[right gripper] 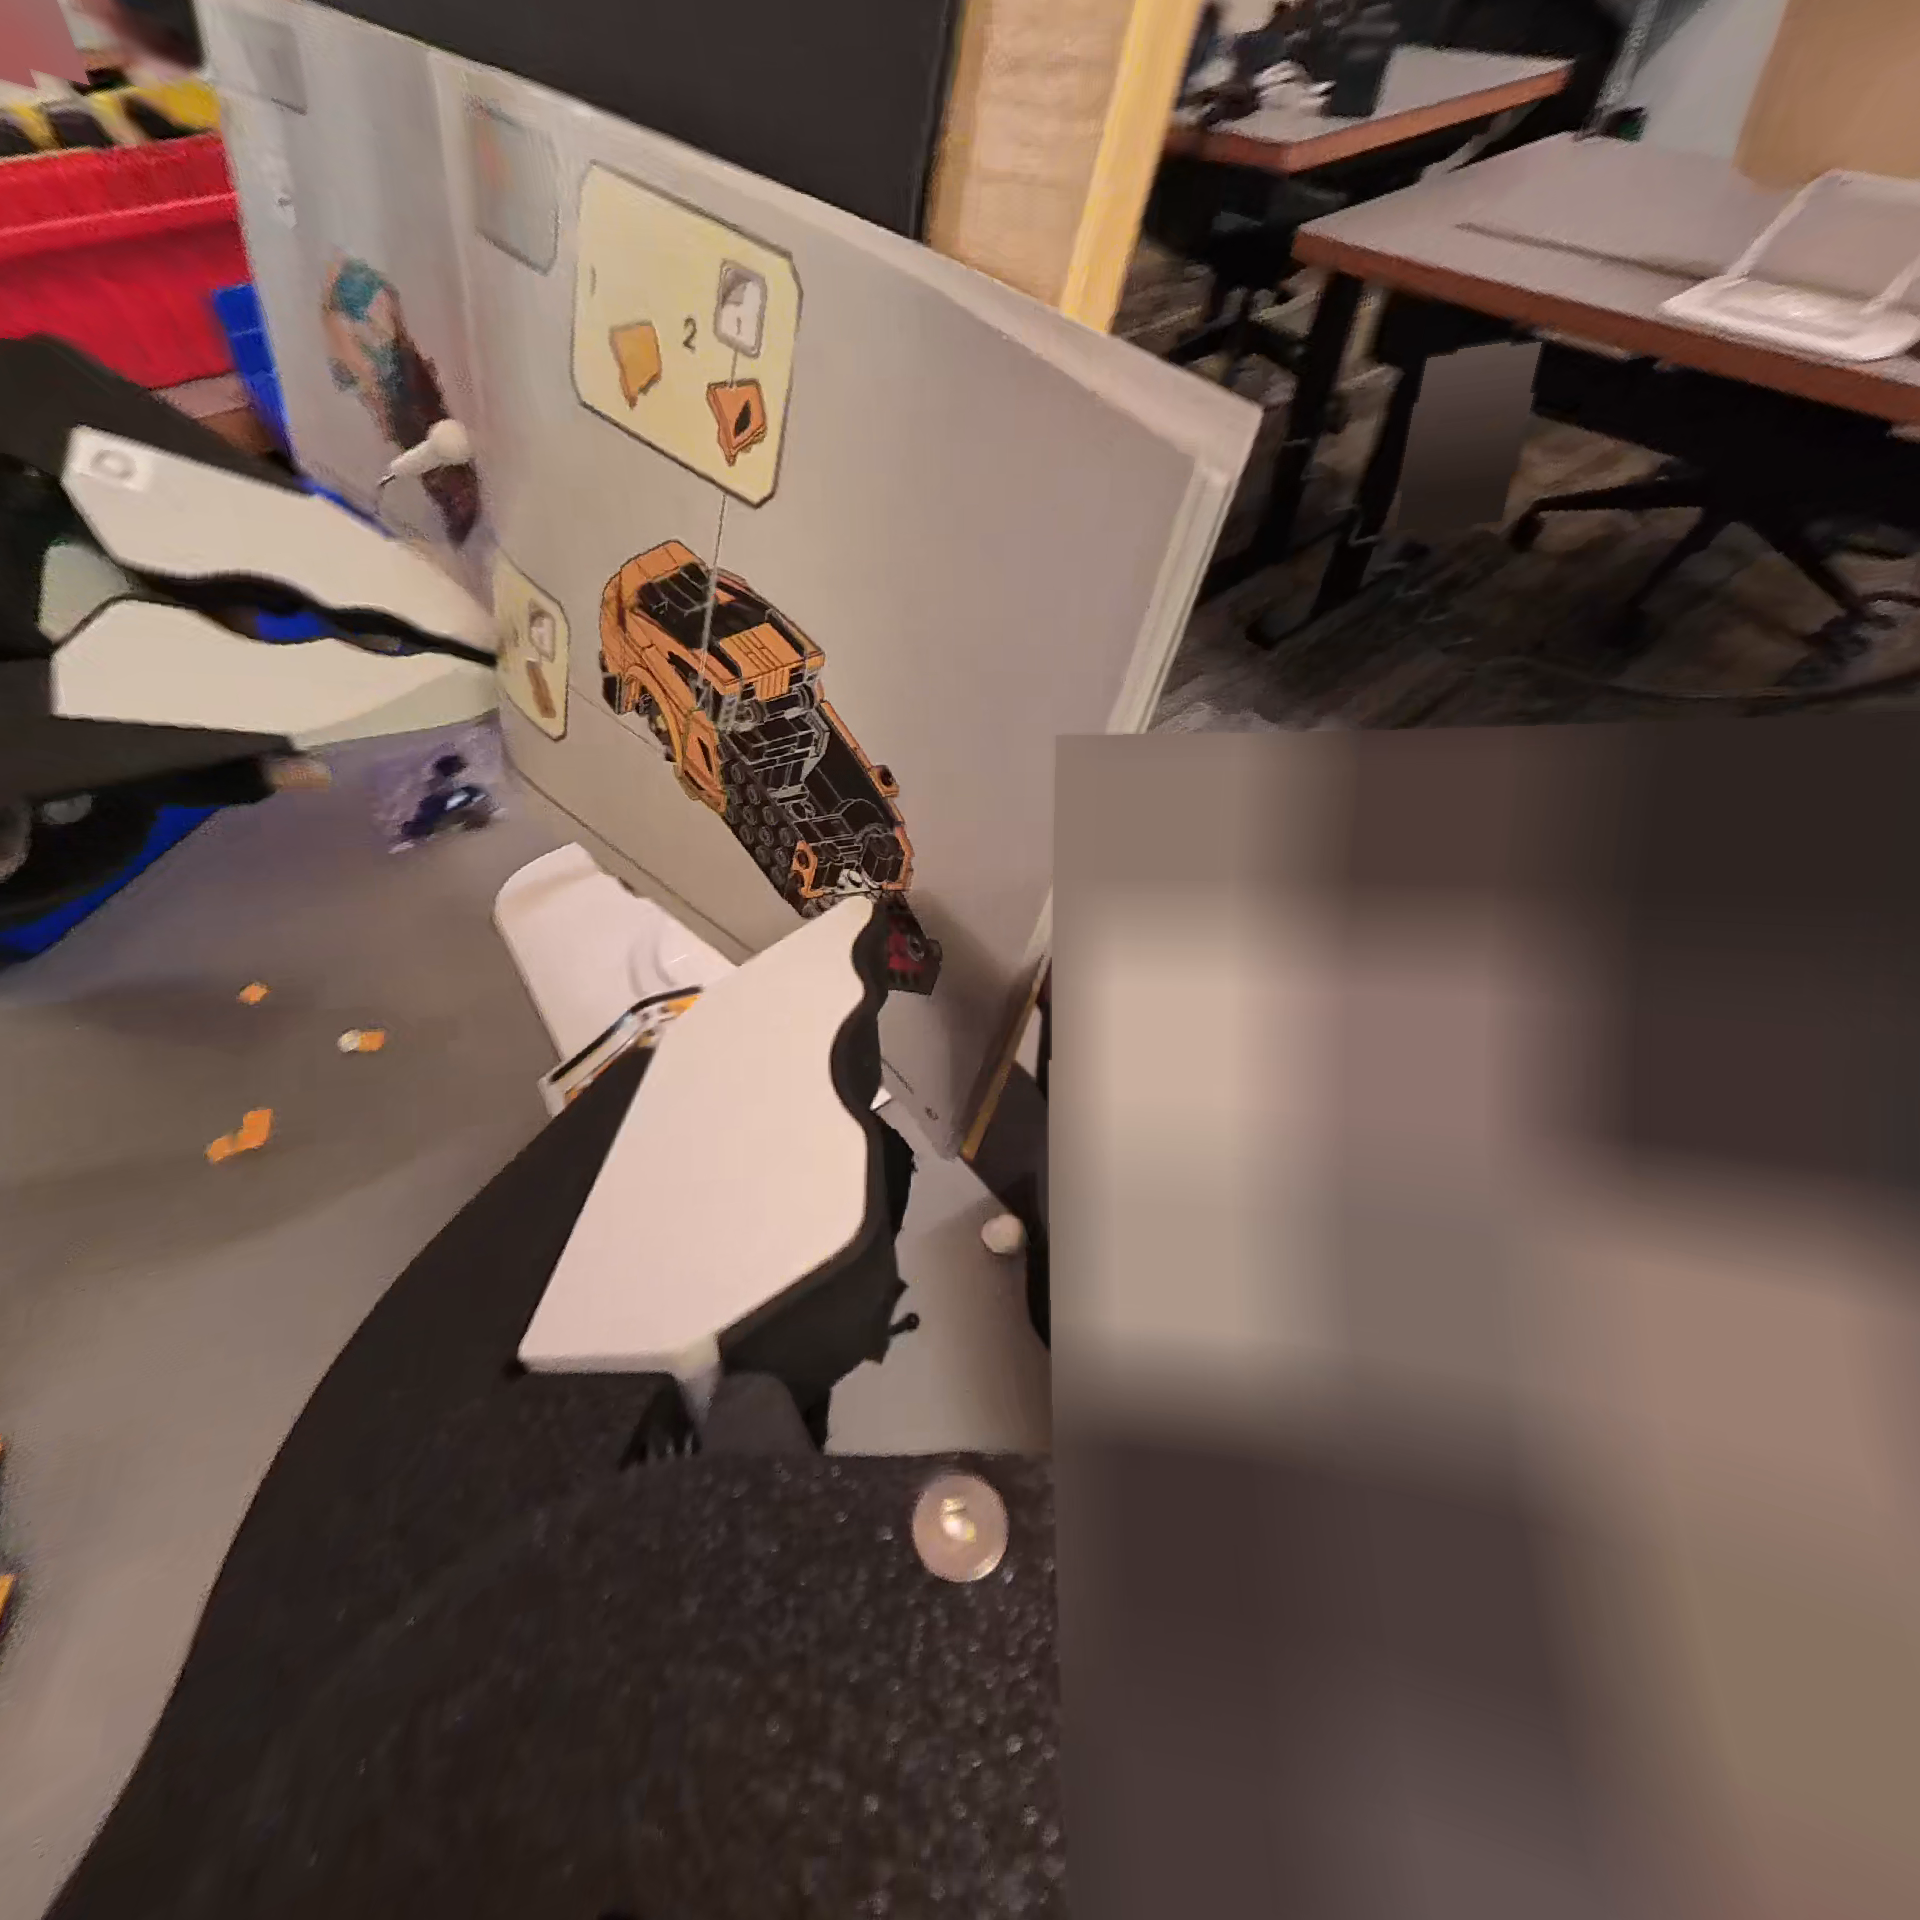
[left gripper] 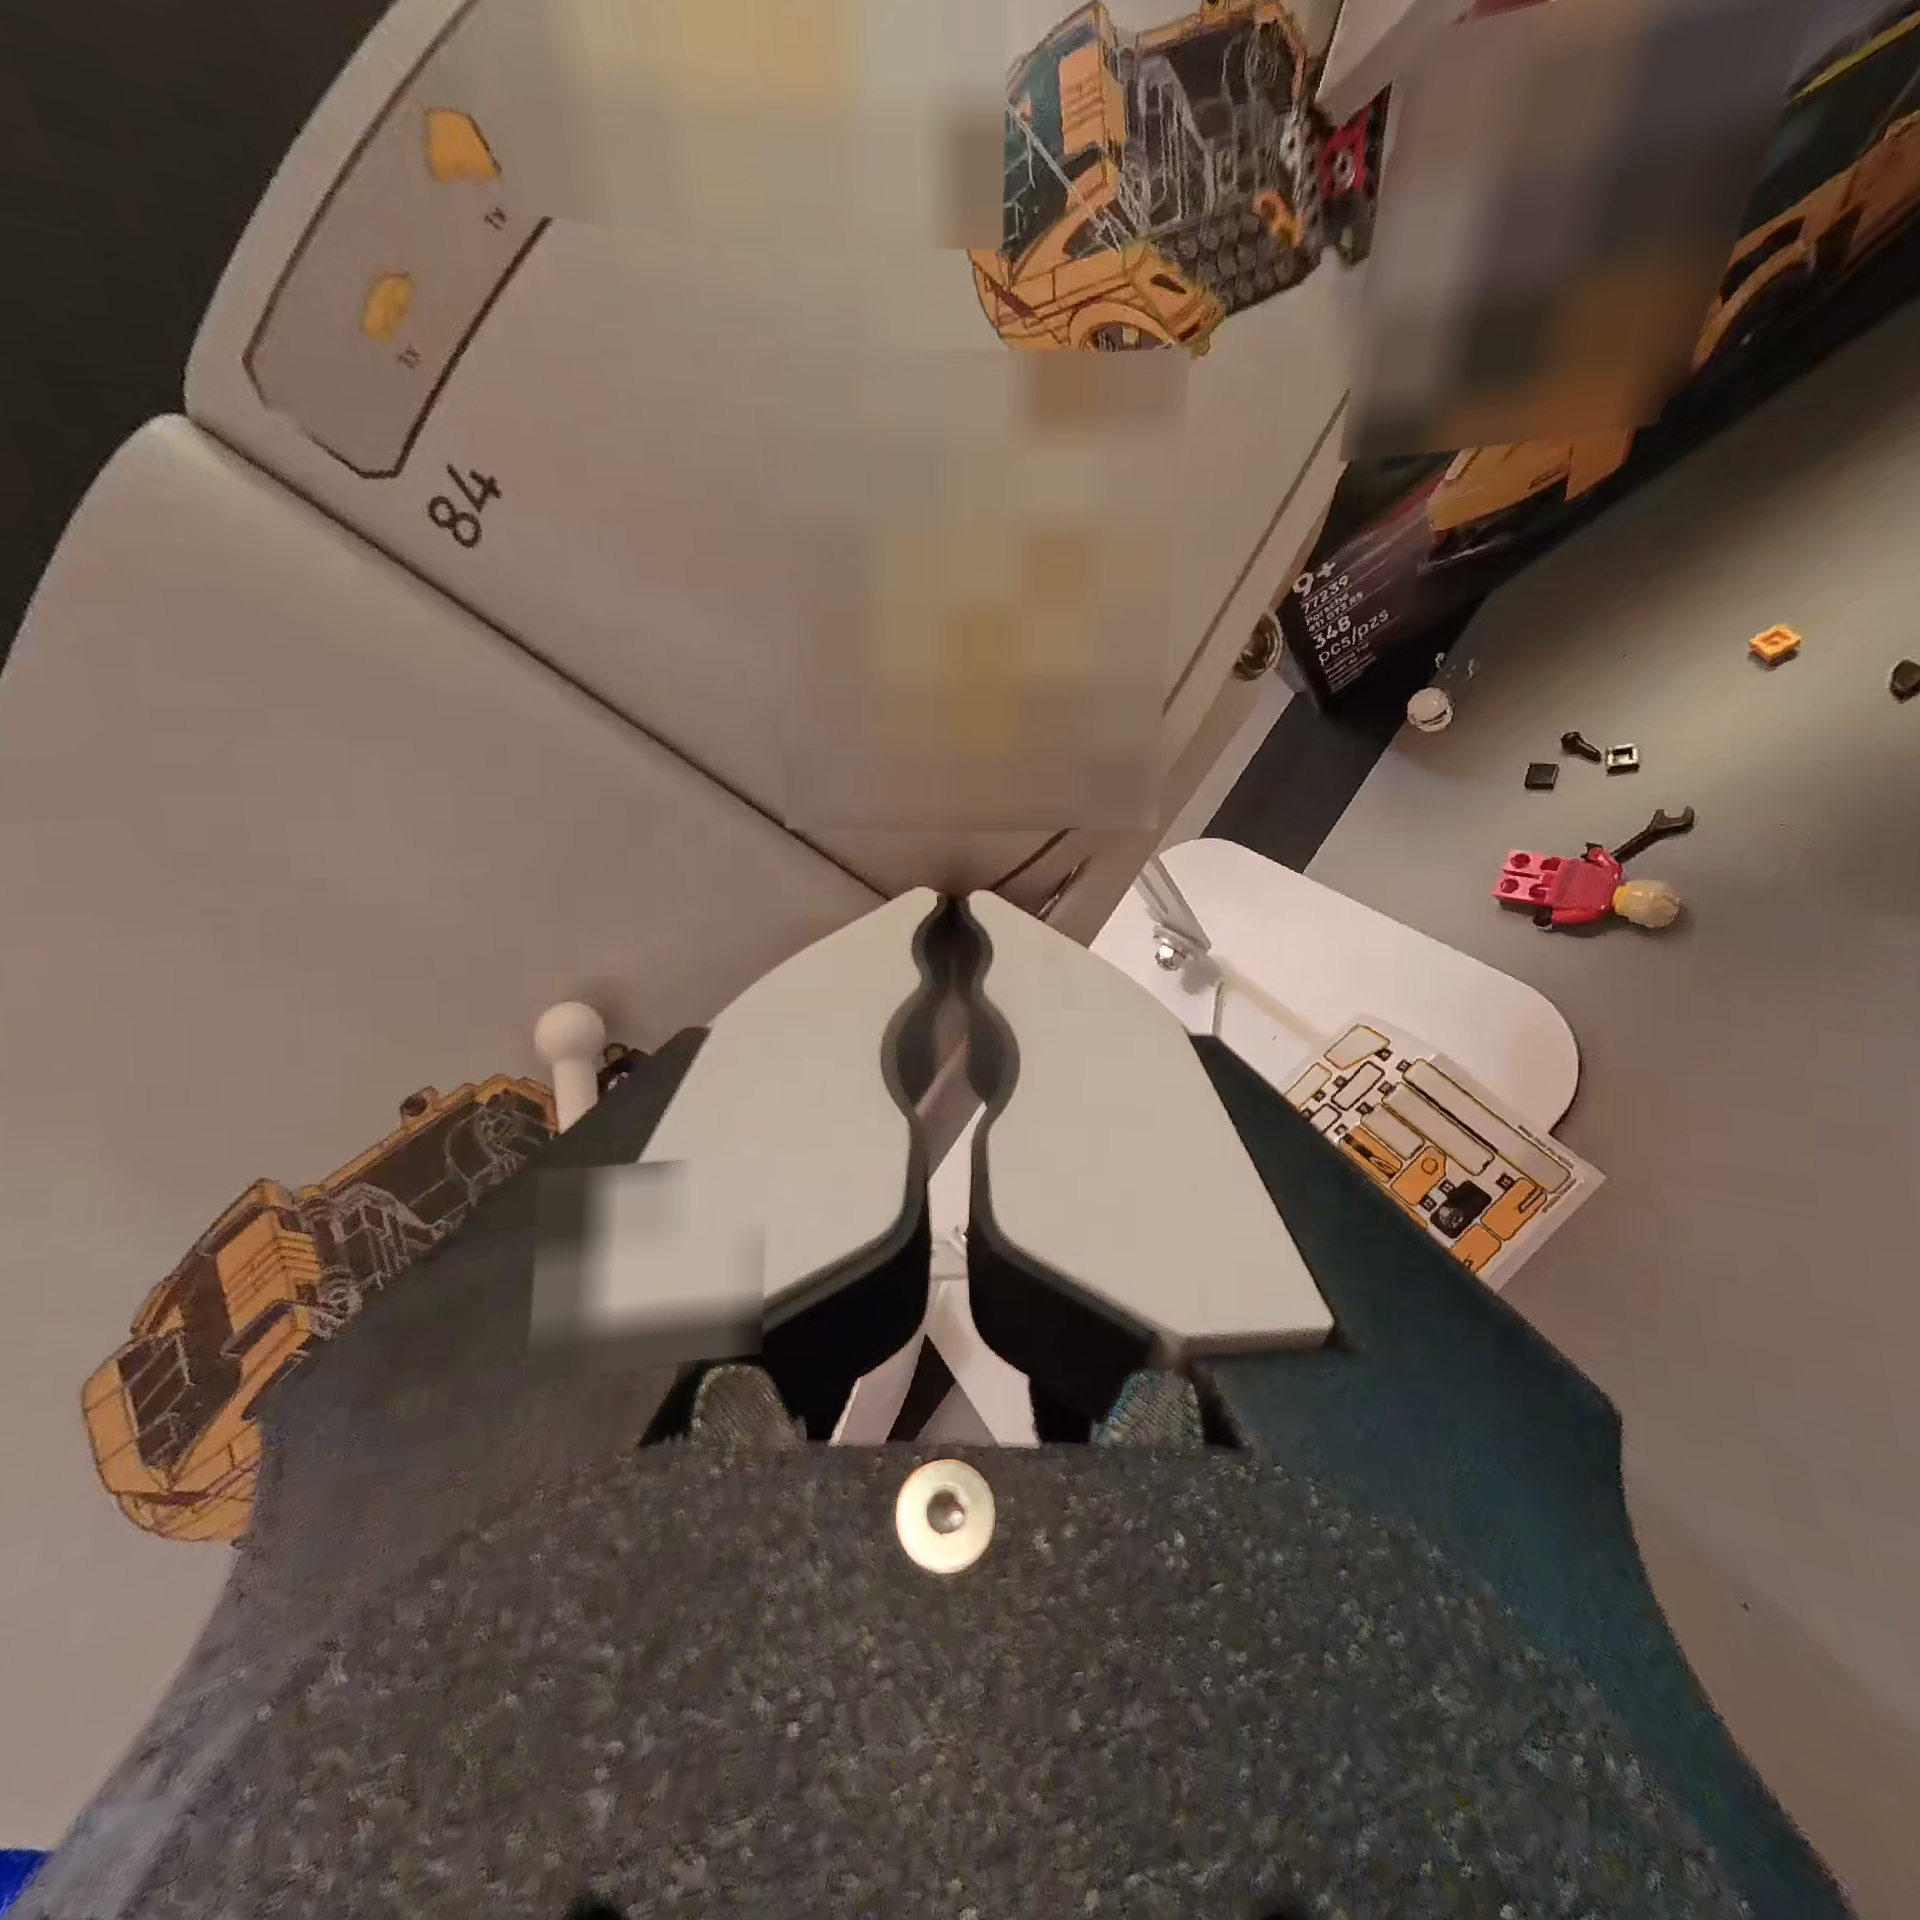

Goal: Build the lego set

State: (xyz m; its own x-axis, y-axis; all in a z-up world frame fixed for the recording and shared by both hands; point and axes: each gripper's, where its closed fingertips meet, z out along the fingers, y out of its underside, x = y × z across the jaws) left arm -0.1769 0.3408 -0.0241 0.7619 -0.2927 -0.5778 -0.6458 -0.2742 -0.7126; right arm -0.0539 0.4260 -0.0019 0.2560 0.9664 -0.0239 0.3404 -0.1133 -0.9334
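The left gripper [left gripper: 951,906] has its jaws brought together at the tips, pinched on the lower edge of a page [left gripper: 644,582] of an open booklet [left gripper: 364,831]. A thin grey strip runs back between its fingers [left gripper: 810,1091]. In the right wrist view that page stands nearly upright, with the left gripper meeting its near edge from the side. Of the right gripper [right gripper: 935,935] only one white finger [right gripper: 748,1132] shows, its tip close against the page's lower corner. The other finger is under a blurred patch, so I cannot tell whether it is wide, narrow or holding anything. The booklet is propped on a white stand [left gripper: 1351,935] near the middle of the grey desk [left gripper: 1714,1039]. Its pages are pale grey, printed with line drawings of a yellow and black car and small boxed part diagrams. A sticker sheet [left gripper: 1444,1153] lies on the stand's base. Behind the booklet, toward the desk's far edge, stands a dark box [left gripper: 1558,499] with a yellow car on it. A red figure [left gripper: 1590,894] and small black and orange pieces [left gripper: 1771,642] lie scattered to the right.
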